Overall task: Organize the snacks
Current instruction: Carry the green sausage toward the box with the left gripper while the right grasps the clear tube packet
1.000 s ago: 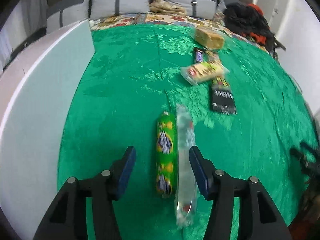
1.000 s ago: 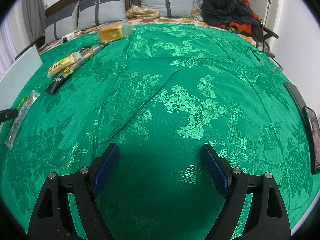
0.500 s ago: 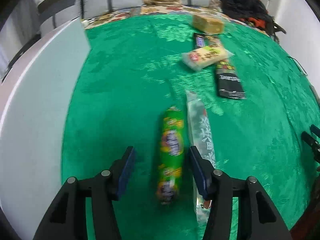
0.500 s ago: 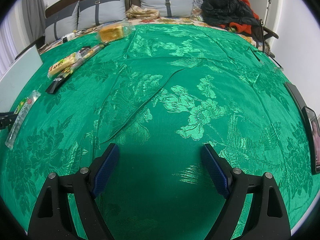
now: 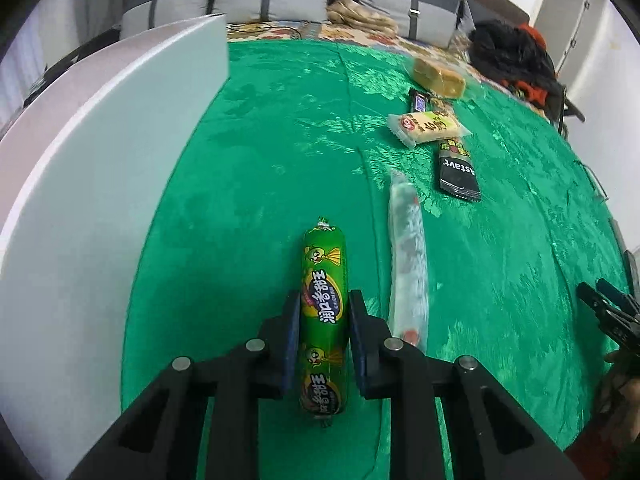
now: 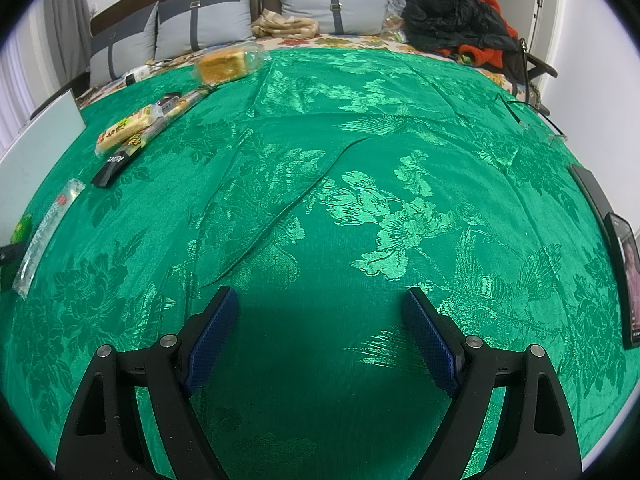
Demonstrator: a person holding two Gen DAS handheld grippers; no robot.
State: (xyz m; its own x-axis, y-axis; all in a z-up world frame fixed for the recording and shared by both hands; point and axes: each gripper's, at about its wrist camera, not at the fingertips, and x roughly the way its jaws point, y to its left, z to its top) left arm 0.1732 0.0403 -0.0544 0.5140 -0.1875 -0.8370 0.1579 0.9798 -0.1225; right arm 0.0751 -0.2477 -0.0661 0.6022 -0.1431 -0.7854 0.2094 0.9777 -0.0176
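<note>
Left gripper (image 5: pixel 324 332) is closing on the green sausage stick (image 5: pixel 323 312) lying on my green cloth (image 5: pixel 256 168); its slick, rounded wrapper could squirt out forward if I lift carelessly.

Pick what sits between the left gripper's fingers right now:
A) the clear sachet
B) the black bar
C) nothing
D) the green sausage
D: in the left wrist view the left gripper has its jaws closing on the green sausage, both blue pads against its sides; the clear sachet lies just outside the right finger and the black bar lies farther off on the green cloth.
</note>
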